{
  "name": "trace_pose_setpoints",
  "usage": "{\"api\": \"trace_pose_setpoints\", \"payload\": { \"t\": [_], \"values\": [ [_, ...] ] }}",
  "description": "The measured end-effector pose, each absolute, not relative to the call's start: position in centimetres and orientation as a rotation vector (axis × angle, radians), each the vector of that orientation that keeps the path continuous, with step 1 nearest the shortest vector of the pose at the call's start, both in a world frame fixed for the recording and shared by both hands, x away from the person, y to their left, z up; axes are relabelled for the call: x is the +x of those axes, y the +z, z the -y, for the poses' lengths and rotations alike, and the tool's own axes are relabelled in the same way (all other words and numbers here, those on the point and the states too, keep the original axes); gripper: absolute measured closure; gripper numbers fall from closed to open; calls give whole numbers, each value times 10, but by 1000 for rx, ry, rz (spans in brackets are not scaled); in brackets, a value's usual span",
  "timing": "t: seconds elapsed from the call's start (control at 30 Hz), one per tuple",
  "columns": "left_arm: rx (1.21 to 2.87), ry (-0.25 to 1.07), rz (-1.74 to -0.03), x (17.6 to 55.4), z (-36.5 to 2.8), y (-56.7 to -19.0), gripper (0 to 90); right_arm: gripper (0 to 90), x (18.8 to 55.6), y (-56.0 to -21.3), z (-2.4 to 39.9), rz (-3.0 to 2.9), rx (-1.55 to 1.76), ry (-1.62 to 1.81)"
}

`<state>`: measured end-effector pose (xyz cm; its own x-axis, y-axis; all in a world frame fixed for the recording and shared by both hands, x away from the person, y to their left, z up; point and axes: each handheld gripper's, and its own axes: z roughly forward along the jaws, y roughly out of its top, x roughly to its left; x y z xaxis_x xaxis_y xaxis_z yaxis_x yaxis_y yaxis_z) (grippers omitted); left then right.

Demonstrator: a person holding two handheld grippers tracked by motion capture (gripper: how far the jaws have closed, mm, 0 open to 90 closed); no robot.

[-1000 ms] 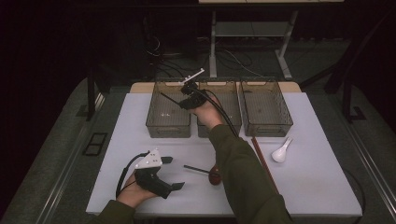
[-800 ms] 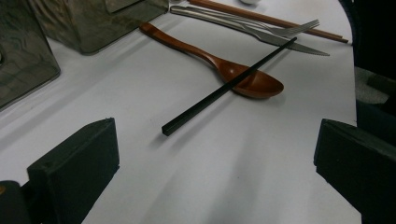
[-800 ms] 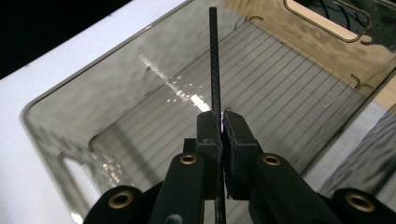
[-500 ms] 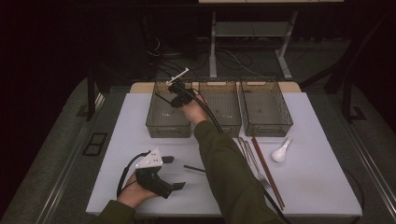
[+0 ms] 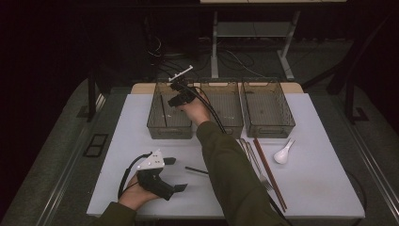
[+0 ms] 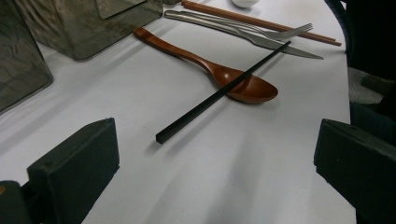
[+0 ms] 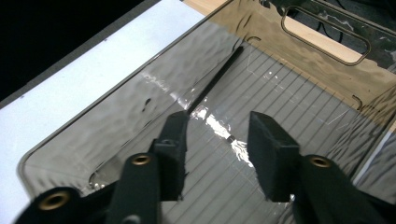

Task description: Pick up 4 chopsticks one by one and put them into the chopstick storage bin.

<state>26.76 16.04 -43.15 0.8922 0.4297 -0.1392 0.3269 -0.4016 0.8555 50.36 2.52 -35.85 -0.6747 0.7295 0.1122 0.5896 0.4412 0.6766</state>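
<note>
**A:** What did you log on the white table?

**B:** I noted three clear bins along its far edge. Nearer lay a brown spoon crossed by a black chopstick, fork, brown chopsticks, white spoon.

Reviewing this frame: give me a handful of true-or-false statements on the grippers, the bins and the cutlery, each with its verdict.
1. The right gripper hovers over the leftmost bin. True.
2. The right gripper is clamped on a black chopstick. False: its jaws have just been opening, nothing is between them, and a black chopstick lies in the bin beyond them.
3. The left gripper is open near the table's front edge. True.
4. Another black chopstick lies across the bowl of the wooden spoon. True.
5. The white spoon sits inside the rightmost bin. False: it lies on the table in front of that bin.
</note>
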Motion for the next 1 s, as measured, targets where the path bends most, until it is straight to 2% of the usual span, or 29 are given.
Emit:
{"api": "trace_pose_setpoints", "payload": {
  "t": [0.3, 0.53, 1.0],
  "values": [
    [2030, 130, -543, 268, -161, -432, 0, 454, 497, -351, -9, -2510, 1125, 1115],
    [2038, 127, -537, 268, -161, -432, 0, 406, 482, -344, 13, -2510, 1086, 1169],
    [2048, 121, -538, 267, -160, -432, 0, 362, 440, -337, 82, -2532, 1007, 1226]
  ]
}}
